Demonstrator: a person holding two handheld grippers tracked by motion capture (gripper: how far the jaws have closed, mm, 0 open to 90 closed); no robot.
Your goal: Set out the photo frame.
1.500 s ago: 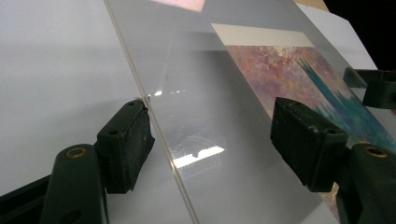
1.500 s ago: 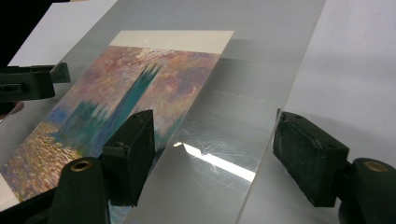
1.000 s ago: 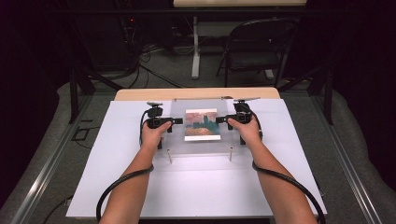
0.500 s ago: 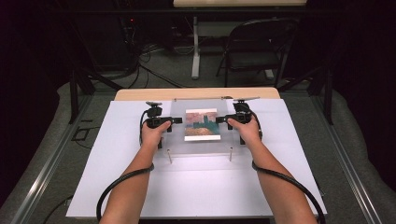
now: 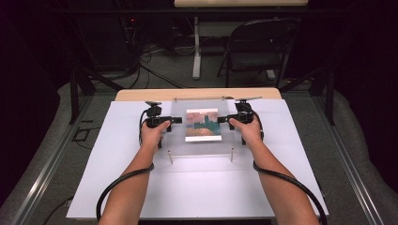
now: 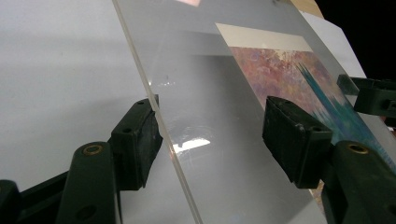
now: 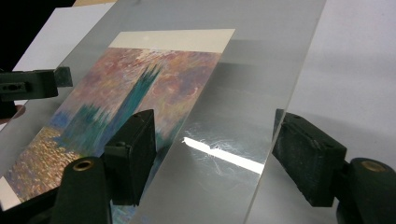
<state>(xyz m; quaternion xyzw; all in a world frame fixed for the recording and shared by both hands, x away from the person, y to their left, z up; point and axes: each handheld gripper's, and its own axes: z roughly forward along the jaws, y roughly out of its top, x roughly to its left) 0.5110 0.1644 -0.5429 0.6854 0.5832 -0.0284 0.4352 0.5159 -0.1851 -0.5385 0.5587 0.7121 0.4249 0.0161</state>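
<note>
A clear acrylic plate [image 5: 202, 146] lies tilted over a colourful painted print [image 5: 202, 124] on the white board. My left gripper [image 5: 176, 120] is at the plate's left edge. Its jaws have just been closing a little and still stand wide, with the plate's edge [image 6: 159, 116] between the pads and not pinched. My right gripper [image 5: 221, 120] is at the opposite edge, open, its pads [image 7: 133, 154] astride the plate's rim [image 7: 280, 116] without pressing it. In each gripper view the print [image 7: 135, 88] shows through the plate, with the other gripper [image 6: 373, 95] beyond it.
Two small pegs [image 5: 170, 157] [image 5: 232, 154] stand at the plate's near edge. The white board [image 5: 197, 192] covers a wooden table [image 5: 141, 95]. A folding chair [image 5: 263, 47] and floor cables lie beyond the table. Metal rails run along both sides.
</note>
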